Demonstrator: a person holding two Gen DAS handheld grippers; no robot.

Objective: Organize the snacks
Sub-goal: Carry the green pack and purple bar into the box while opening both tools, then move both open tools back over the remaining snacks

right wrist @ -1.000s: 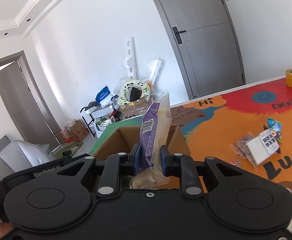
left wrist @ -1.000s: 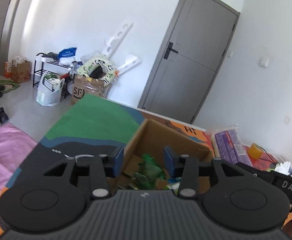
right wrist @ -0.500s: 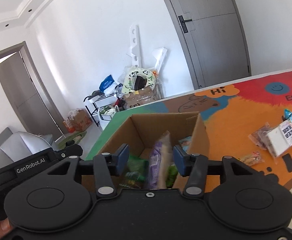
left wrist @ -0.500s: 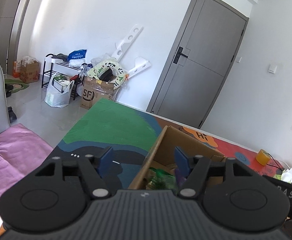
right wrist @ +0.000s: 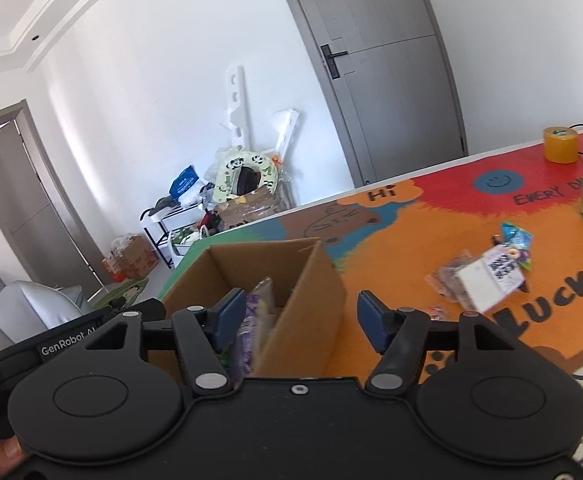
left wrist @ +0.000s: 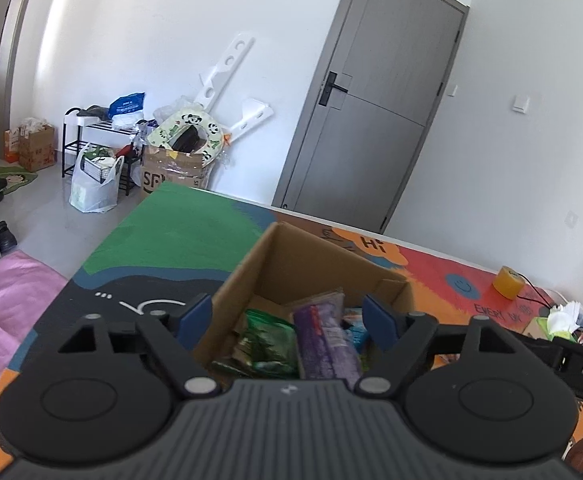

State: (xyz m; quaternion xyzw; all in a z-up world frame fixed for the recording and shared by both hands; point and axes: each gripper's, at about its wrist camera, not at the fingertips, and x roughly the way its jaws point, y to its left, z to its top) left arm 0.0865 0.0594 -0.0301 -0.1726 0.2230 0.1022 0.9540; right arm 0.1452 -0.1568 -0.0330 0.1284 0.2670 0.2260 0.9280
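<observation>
Both tools, left tool point(left wrist: 287, 318) and right tool point(right wrist: 301, 320), are spreading their jaws, grasping nothing. The purple snack bag point(left wrist: 325, 340) stands in the cardboard box point(left wrist: 291, 256) at frame centre; loose snacks point(right wrist: 487, 276), somewhat blurred, lie right on the worktop point(right wrist: 395, 248).

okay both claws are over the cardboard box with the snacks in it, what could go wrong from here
1. The purple packet stands on end in the cardboard box, close beside a pad of the opening right claw; pulling back carelessly might snag it.
2. The loose snack packets on the table mat lie overlapping, so one grab may catch several.
</observation>
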